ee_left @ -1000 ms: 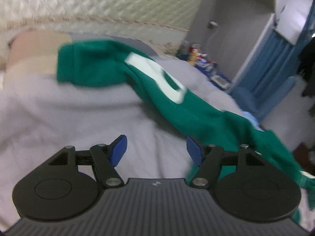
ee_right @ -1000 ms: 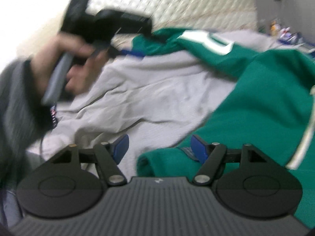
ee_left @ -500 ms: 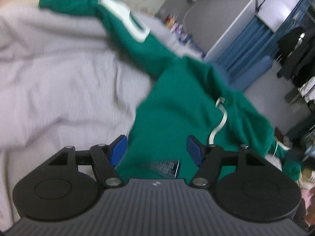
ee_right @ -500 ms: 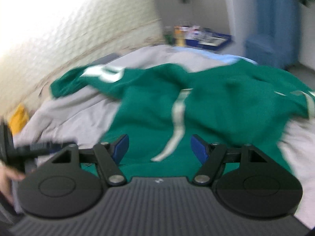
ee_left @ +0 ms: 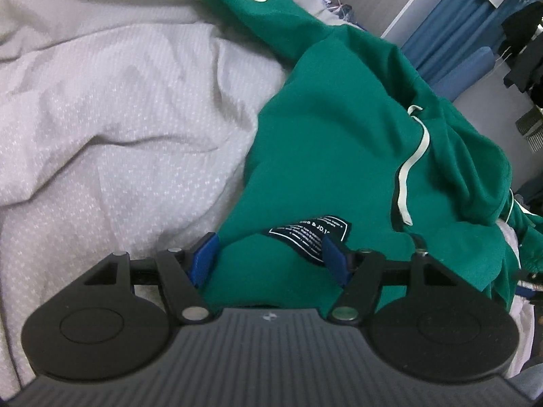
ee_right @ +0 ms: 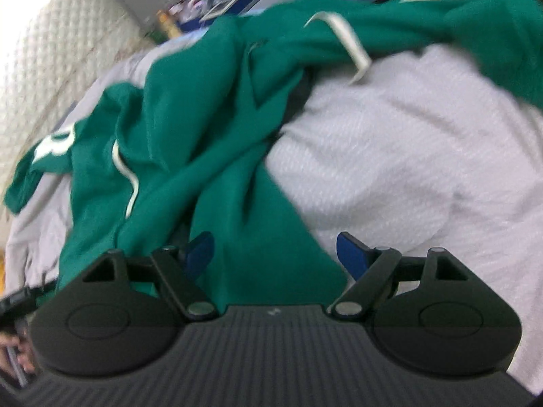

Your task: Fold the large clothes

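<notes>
Claws first: my left gripper (ee_left: pixel 268 256) stands well open over the lower edge of the green hoodie (ee_left: pixel 332 129), its blue pads (ee_left: pixel 203 257) clear of the cloth, with the black care label (ee_left: pixel 310 234) lying between them; nothing is gripped. My right gripper (ee_right: pixel 276 254) has just been opening wider and stands apart over a narrow strip of the same hoodie (ee_right: pixel 203 129), with green fabric between the pads but not pinched. The hoodie lies crumpled across the grey bedspread (ee_left: pixel 112 108), one sleeve with a white letter stretched away from the label, a white drawstring (ee_left: pixel 410 169) trailing down the body beside the label. Bare bedspread spreads wide to the label's left side; in the right wrist view more bare bedspread (ee_right: pixel 407 156) lies beside the hoodie's edge.
</notes>
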Action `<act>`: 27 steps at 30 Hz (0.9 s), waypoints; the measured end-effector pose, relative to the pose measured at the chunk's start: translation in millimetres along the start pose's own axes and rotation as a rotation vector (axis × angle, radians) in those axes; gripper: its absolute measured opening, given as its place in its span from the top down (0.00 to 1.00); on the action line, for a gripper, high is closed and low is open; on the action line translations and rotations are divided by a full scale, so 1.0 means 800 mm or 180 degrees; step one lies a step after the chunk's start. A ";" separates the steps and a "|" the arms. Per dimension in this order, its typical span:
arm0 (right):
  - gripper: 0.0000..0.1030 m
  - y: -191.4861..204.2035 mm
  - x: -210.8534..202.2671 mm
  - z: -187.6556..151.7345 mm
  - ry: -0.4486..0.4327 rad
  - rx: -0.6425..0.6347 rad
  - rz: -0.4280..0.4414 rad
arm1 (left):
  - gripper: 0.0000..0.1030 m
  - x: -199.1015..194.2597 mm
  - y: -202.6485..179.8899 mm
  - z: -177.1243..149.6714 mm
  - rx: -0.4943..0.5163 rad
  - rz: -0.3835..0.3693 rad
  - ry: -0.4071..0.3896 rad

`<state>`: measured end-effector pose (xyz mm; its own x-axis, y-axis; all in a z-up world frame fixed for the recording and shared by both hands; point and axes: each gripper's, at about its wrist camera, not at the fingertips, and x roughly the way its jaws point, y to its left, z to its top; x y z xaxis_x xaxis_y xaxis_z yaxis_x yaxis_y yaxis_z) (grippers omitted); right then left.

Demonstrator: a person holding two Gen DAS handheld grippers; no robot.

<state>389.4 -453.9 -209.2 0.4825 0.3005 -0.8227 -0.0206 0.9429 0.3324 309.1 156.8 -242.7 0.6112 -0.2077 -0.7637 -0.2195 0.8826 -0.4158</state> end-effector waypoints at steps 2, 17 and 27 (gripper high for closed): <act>0.19 0.000 0.015 -0.004 0.0063 -0.0126 0.0088 | 0.30 0.003 0.004 0.001 -0.0059 -0.0036 0.0021; 0.88 0.071 -0.027 -0.012 -0.0246 -0.0704 0.0104 | 0.80 -0.017 0.008 -0.002 -0.0115 -0.0327 -0.0105; 0.89 0.056 -0.126 -0.036 -0.0533 -0.0516 0.0152 | 0.84 -0.107 0.028 -0.025 -0.0442 -0.0975 -0.0259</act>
<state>314.9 -438.1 -124.7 0.6159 0.3300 -0.7154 -0.1806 0.9430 0.2795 236.8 185.7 -196.9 0.7222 -0.4150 -0.5534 -0.1143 0.7174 -0.6872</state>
